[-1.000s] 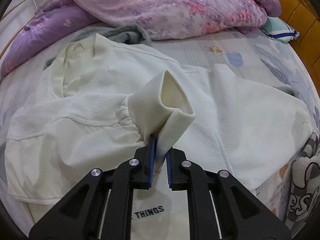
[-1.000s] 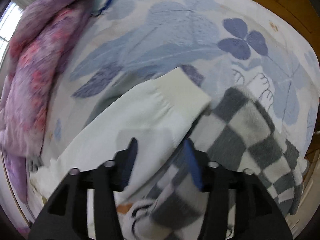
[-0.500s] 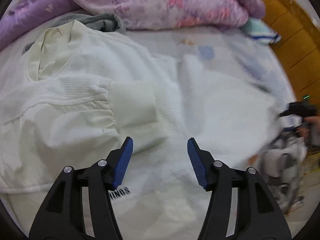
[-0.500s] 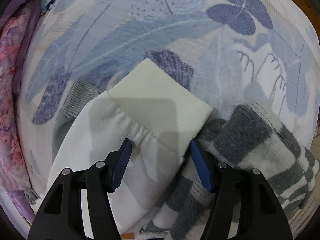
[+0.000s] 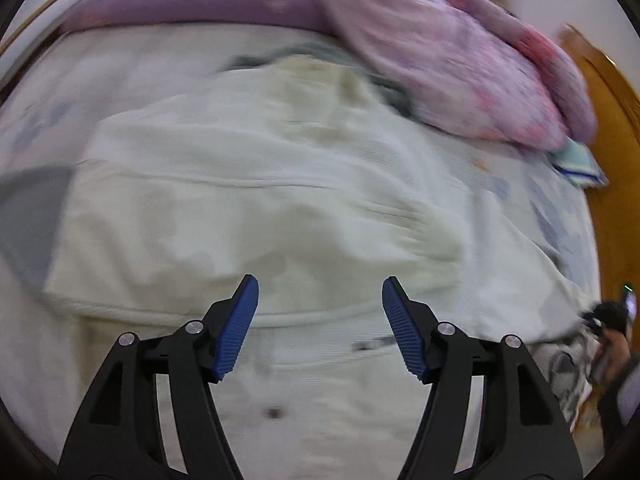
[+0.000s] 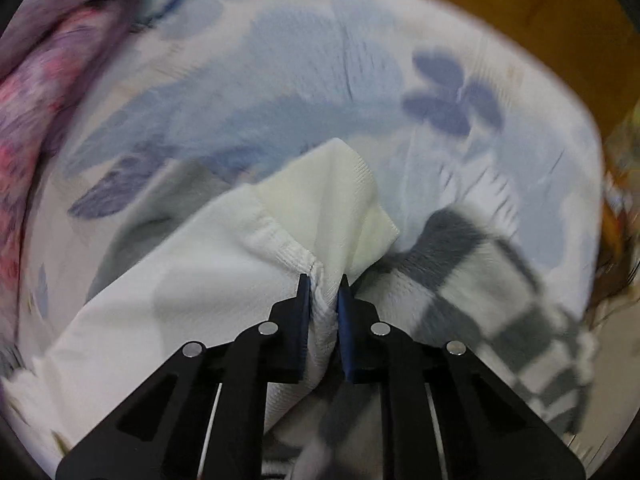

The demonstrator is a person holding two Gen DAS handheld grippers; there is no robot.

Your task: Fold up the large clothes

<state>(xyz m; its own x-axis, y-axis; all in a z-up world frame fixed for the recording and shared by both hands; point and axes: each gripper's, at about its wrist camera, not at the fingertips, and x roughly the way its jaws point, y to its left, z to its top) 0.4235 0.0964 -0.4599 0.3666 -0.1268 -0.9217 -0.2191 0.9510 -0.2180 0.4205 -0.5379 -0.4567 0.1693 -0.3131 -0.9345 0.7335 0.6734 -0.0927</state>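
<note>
Nearest in the right wrist view, the right claw [image 6: 323, 290] is pinched narrow on the gathered seam where the right sleeve [image 6: 224, 280] of the cream sweatshirt meets its ribbed cuff [image 6: 332, 196]; the cuff stands up beyond the blue pads [image 6: 305, 300] and folds over itself. Just beside it on the right lies a grey-and-white checked blanket [image 6: 480, 264], and past both spreads the blue floral bedsheet [image 6: 280, 80].

In the left wrist view, the left claw [image 5: 320, 312] is spread wide and holds nothing, hanging over the lower front of the cream sweatshirt [image 5: 260, 200]. The garment lies flat on the bed, with the other sleeve [image 5: 352, 220] laid across the chest. Its collar [image 5: 320, 76] points toward a pink and purple quilt [image 5: 440, 48] heaped at the far side. This view is blurred, so the printed lettering near the hem cannot be read.

The sweatshirt looks soft, thick and limp, light enough for one claw but prone to sag and drag. The firmer ribbed cuffs, hem band and shoulder seams seem the best places to grip; plain body fabric would likely bunch or slip.
</note>
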